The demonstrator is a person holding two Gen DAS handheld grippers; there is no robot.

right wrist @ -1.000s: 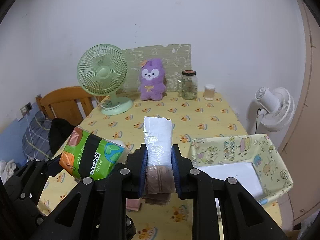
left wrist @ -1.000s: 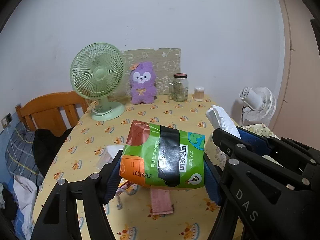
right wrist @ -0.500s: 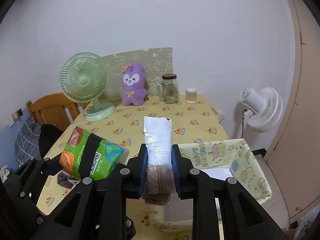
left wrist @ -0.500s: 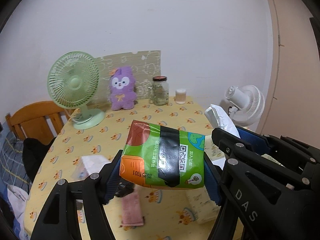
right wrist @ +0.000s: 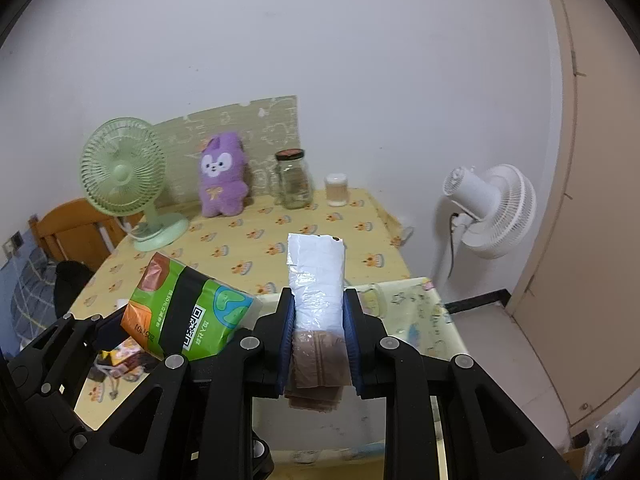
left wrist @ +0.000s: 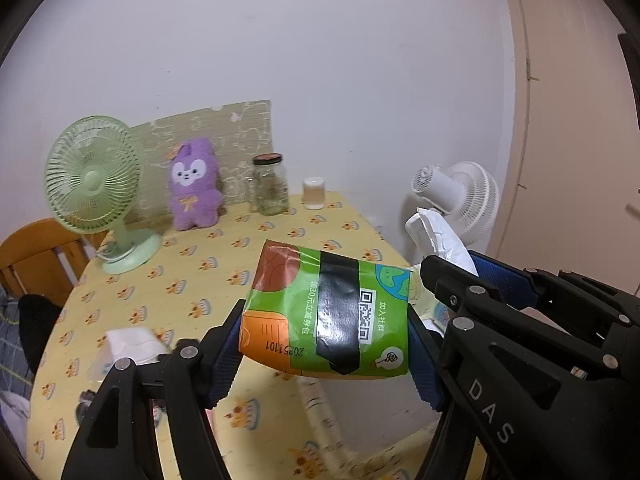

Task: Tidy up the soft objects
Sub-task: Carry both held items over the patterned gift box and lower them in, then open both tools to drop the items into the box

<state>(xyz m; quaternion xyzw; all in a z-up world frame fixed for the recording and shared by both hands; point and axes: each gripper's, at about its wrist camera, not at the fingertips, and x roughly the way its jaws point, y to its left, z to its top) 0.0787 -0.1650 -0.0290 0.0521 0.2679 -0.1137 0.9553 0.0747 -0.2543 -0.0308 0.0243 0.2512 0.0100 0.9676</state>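
Observation:
My left gripper (left wrist: pixel 324 340) is shut on a green and orange tissue pack (left wrist: pixel 328 320), held above the table's right edge; the same pack (right wrist: pixel 188 312) shows at the lower left of the right wrist view. My right gripper (right wrist: pixel 318 320) is shut on a clear plastic pack (right wrist: pixel 316 276) with white and brown soft contents, which pokes up on the right of the left wrist view as the white pack (left wrist: pixel 436 236). Both packs hang over a yellow patterned fabric bin (right wrist: pixel 416 304) with a pale inside, standing beside the table.
On the yellow tablecloth (left wrist: pixel 208 264) stand a green fan (right wrist: pixel 124 172), a purple plush (right wrist: pixel 222 174), a glass jar (right wrist: pixel 294 178) and a small cup (right wrist: pixel 336 190). A white tissue pack (left wrist: pixel 132 344) and small items (right wrist: pixel 120 360) lie near the left. A white floor fan (right wrist: pixel 492 208) stands right, a wooden chair (right wrist: pixel 76 228) left.
Both grippers have carried their packs to the right across the table. The table's things have slid left in view, and the fabric bin now lies below the grippers.

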